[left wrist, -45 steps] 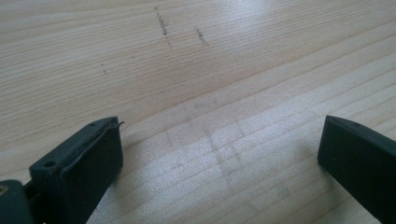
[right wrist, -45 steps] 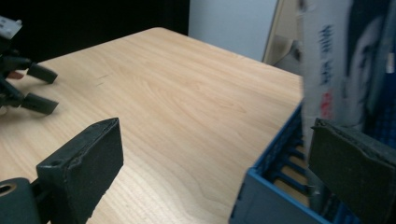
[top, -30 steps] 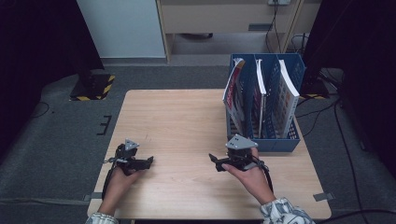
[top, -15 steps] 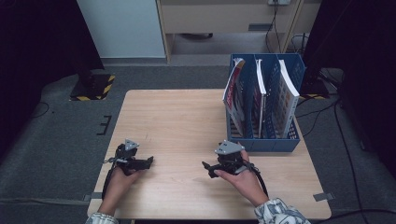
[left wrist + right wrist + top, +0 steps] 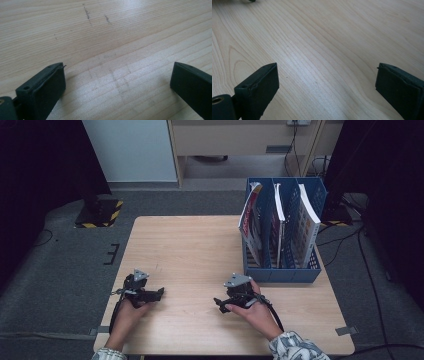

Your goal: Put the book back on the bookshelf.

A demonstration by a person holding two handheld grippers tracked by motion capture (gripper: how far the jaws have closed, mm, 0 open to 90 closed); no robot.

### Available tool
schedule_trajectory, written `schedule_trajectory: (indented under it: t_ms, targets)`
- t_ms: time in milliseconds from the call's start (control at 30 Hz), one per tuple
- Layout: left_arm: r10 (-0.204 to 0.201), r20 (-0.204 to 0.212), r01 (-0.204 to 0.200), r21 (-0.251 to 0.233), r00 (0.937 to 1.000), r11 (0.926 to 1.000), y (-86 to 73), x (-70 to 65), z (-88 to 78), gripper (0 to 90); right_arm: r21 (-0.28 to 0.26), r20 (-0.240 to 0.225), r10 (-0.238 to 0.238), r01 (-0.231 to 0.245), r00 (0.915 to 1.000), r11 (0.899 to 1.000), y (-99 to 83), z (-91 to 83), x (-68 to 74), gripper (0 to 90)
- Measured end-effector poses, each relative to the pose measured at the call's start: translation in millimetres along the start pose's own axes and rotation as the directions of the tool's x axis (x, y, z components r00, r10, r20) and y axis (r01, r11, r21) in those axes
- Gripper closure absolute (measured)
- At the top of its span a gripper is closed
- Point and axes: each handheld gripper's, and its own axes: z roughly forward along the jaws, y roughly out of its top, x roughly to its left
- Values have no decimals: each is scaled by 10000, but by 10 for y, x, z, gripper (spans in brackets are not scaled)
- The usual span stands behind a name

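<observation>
Right gripper (image 5: 220, 304) near blue rack (image 5: 280, 272)

A yellow-black striped base (image 5: 100, 215) sits on grey carpet (image 5: 60, 285).

Cut-off fingers, covers too small to read

In the left gripper view the right-hand one of the fingers (image 5: 193, 88) runs off the picture's edge; the right gripper view crops its own fingers (image 5: 402, 90) likewise. From the high view, the books (image 5: 277, 227) in the blue file rack (image 5: 280, 275) at the desk (image 5: 190, 245)'s far right corner show spines too small to read, their lower parts hidden behind the rack wall.
</observation>
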Motion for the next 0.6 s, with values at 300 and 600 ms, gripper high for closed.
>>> schedule_trajectory:
  t_ms: [300, 600]
  targets:
    - [-2, 1, 2, 0, 10000, 10000, 0, 0, 0, 0, 290, -174, -12, 17, 9998, 9996, 31, 187, 66, 61]
    - [2, 3, -2, 1, 10000, 10000, 0, 0, 0, 0, 290, 101, 566, -569, 9983, 9980, 165, 437, -25, 74]
